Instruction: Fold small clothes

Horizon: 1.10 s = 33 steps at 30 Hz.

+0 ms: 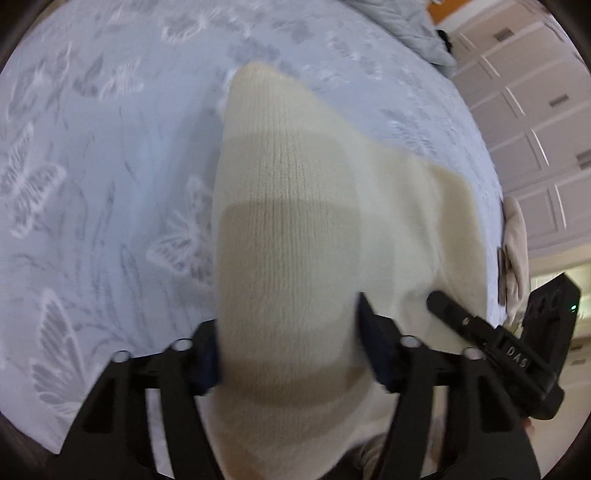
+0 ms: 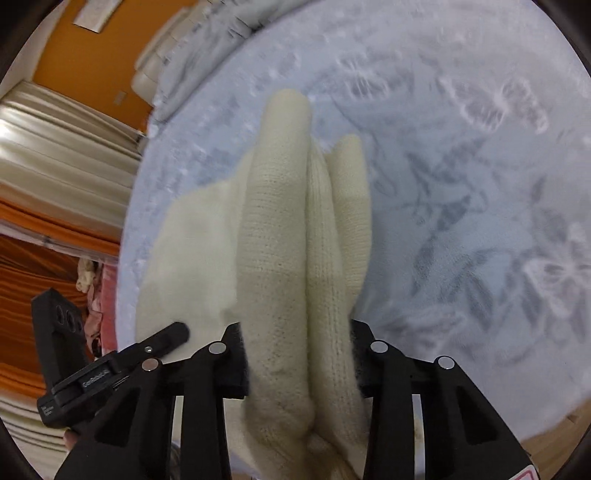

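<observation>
Left gripper (image 1: 286, 350) and right gripper (image 2: 297, 360) each clamp the near end of the cream knit garment (image 1: 288, 206). Its long axis runs from frame bottom toward top centre, across the butterfly-patterned bedspread (image 1: 110, 166). A grey quilt (image 1: 417, 29) lies upper right.

1. Left wrist cam sits right behind the left gripper (image 1: 288, 332), looking steeply down along its fingers at the cream knit garment (image 1: 288, 206), super close, with the bedspread (image 1: 110, 166) past it.
2. Right wrist cam does the same behind the right gripper (image 2: 299, 354), tilted down, knit filling the middle.
3. Both share the knit and bedspread, and each catches the other gripper at its edge.
</observation>
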Each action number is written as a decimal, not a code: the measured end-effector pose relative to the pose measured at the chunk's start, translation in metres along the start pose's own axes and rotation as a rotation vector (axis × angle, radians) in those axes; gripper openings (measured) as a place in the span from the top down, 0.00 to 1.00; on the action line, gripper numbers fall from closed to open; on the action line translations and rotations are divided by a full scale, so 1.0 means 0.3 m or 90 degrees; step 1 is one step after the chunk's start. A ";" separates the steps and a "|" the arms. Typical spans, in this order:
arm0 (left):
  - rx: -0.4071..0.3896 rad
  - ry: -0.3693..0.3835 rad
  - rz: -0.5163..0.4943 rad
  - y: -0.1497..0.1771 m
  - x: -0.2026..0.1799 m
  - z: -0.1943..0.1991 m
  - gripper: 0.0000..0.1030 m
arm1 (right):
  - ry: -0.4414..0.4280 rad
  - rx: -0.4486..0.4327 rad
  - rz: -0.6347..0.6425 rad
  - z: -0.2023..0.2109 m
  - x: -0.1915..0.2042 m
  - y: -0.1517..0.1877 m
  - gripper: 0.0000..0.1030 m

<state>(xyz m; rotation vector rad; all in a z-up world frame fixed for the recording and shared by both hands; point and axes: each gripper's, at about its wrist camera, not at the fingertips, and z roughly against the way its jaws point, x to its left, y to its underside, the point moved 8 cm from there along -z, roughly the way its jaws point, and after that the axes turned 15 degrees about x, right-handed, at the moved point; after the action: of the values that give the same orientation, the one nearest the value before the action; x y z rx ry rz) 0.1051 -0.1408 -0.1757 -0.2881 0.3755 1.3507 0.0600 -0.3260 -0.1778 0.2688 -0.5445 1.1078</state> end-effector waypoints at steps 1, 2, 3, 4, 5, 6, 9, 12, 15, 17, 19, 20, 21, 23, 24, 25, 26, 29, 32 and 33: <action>0.000 0.000 -0.010 0.015 -0.019 0.025 0.48 | -0.001 -0.011 -0.002 0.044 0.017 0.029 0.66; -0.001 -0.002 -0.022 0.034 -0.040 0.052 0.48 | -0.008 -0.017 -0.009 0.092 0.026 0.070 0.66; -0.003 -0.005 -0.037 0.067 -0.067 0.088 0.49 | -0.009 -0.020 -0.014 0.130 0.029 0.103 0.66; -0.003 -0.006 -0.055 0.109 -0.096 0.124 0.49 | -0.008 -0.025 -0.022 0.177 0.029 0.156 0.66; 0.001 -0.007 -0.074 0.158 -0.123 0.155 0.49 | -0.005 -0.030 -0.026 0.220 0.023 0.204 0.66; 0.005 -0.010 -0.090 0.193 -0.148 0.175 0.48 | 0.000 -0.037 -0.027 0.260 0.029 0.252 0.66; 0.003 -0.017 -0.152 0.350 -0.226 0.251 0.48 | 0.010 -0.071 -0.015 0.391 0.049 0.406 0.66; -0.019 -0.002 -0.195 0.474 -0.279 0.337 0.49 | 0.019 -0.117 0.014 0.531 0.098 0.524 0.66; -0.058 0.043 -0.212 0.522 -0.312 0.468 0.49 | 0.011 -0.190 0.063 0.696 0.214 0.582 0.66; -0.118 0.061 -0.232 0.527 -0.338 0.610 0.50 | -0.001 -0.233 0.095 0.773 0.294 0.587 0.66; -0.178 0.064 -0.252 0.522 -0.362 0.743 0.50 | -0.022 -0.290 0.153 0.874 0.430 0.562 0.66; -0.216 0.062 -0.263 0.521 -0.370 0.823 0.50 | -0.029 -0.307 0.173 0.906 0.473 0.561 0.66; -0.260 0.057 -0.279 0.518 -0.378 0.918 0.50 | -0.047 -0.340 0.210 0.962 0.562 0.543 0.66; -0.333 0.054 -0.297 0.508 -0.380 1.078 0.50 | -0.076 -0.376 0.257 1.033 0.670 0.500 0.66; -0.370 0.052 -0.305 0.497 -0.374 1.161 0.50 | -0.088 -0.389 0.273 1.055 0.714 0.490 0.66; -0.399 0.050 -0.310 0.484 -0.365 1.229 0.49 | -0.106 -0.405 0.295 1.076 0.784 0.469 0.66; -0.430 0.048 -0.310 0.464 -0.346 1.307 0.49 | -0.113 -0.417 0.315 1.083 0.839 0.449 0.66; -0.477 0.036 -0.298 0.410 -0.280 1.419 0.49 | -0.138 -0.421 0.348 1.038 0.972 0.364 0.65; -0.489 0.007 -0.258 0.318 -0.160 1.431 0.48 | -0.162 -0.361 0.339 0.858 1.014 0.231 0.64; -0.482 0.000 -0.235 0.277 -0.089 1.395 0.47 | -0.160 -0.330 0.326 0.738 1.000 0.172 0.59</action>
<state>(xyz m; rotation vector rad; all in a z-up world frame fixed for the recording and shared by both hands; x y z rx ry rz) 0.0592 0.0245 0.2160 -0.9366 -0.2064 1.0769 0.0518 -0.1754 0.1670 -0.2016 -1.1437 1.3838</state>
